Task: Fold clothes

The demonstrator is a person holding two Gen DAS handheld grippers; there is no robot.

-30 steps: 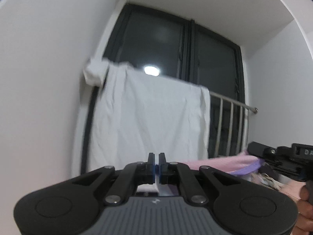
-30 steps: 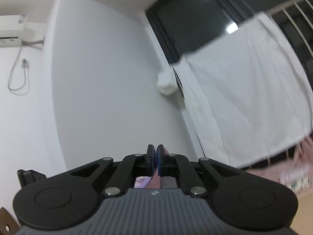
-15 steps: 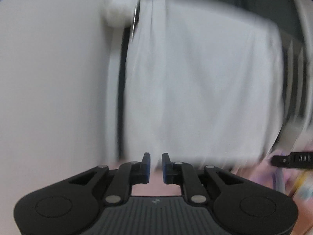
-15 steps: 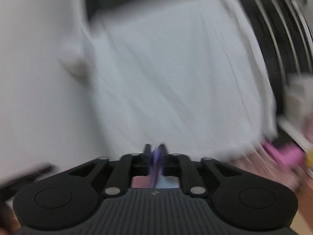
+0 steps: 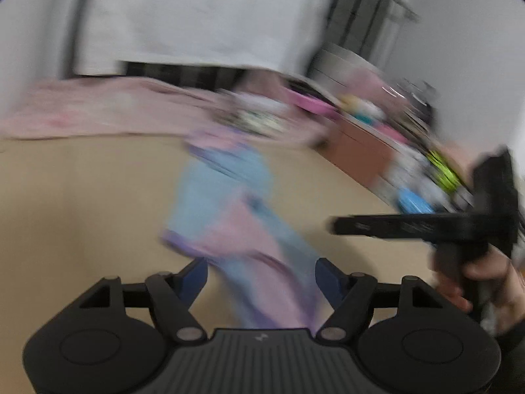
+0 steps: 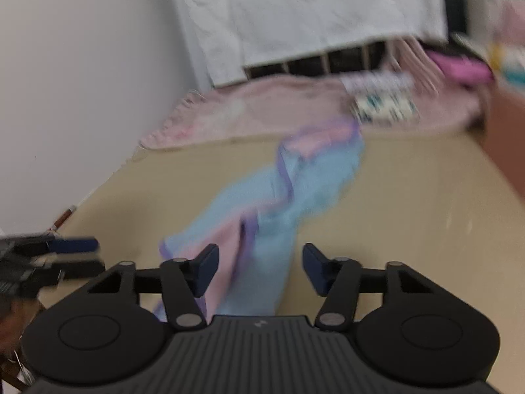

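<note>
Where both tools gape, the garment (image 6: 279, 193) stretches lengthwise away.

left gripper (image 5: 261, 274) matte black, ribbed grey top plate, small logo, silver pivot screws, blue finger pads (image 5: 193, 278), right gripper (image 6: 260, 267) identical, round embossed discs at 7 and 5 o'clock, dark sleeve (image 5: 512, 338) at 4 o'clock

Soft matt cloth, pale blue and pink, in the garment (image 6: 288, 193); smooth matt beige on the bench (image 6: 410, 203); matt black plastic with ribbed housing on the right hand-held gripper (image 6: 261, 269); creased white cloth in the hanging sheet (image 6: 295, 10); fuzzy pink blanket (image 6: 249, 111).
</note>
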